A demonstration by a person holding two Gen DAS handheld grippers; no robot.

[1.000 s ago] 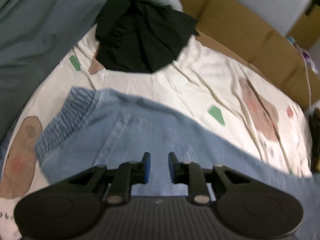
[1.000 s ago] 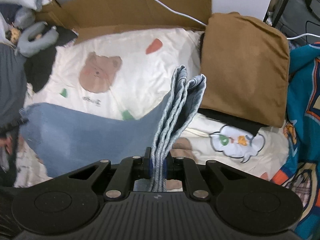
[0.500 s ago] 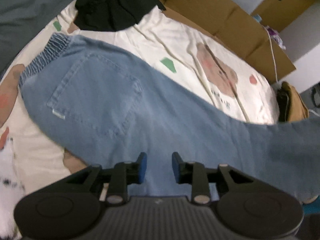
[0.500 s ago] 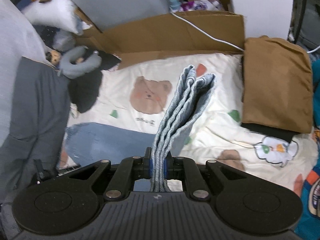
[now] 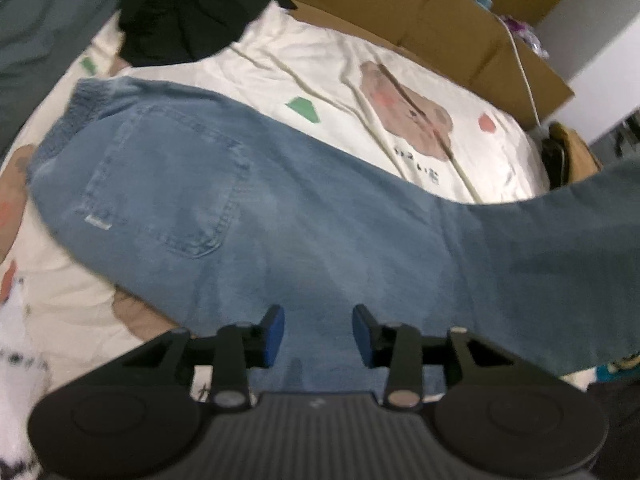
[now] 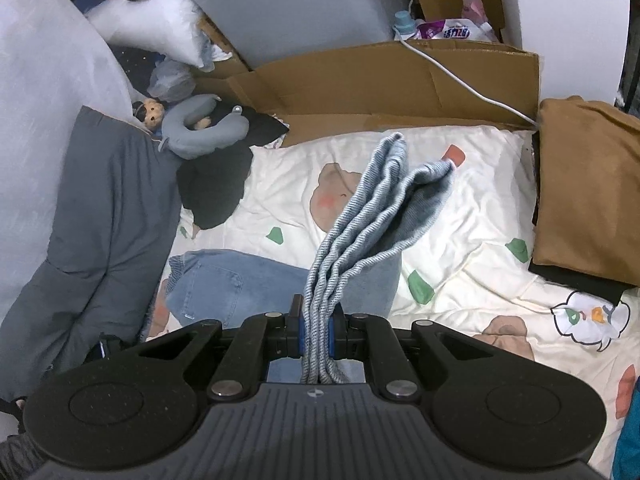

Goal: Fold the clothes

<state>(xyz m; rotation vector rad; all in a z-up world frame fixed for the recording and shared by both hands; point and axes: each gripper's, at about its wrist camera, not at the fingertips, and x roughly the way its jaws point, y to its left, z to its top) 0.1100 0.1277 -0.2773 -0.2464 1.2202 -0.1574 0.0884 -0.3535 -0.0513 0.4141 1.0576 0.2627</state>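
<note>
Bed with a cream sheet printed with bears, green and red patches and a white cartoon figure; the sheet is creased. Lying directly on it: blue jeans, waistband toward the left of the left wrist view, back pocket facing up, with the leg end raised off the sheet at the right; a crumpled black garment at the far left corner; a grey neck pillow beside it; a folded brown garment stacked over a black one at the right edge. Flattened cardboard borders the far side.
</note>
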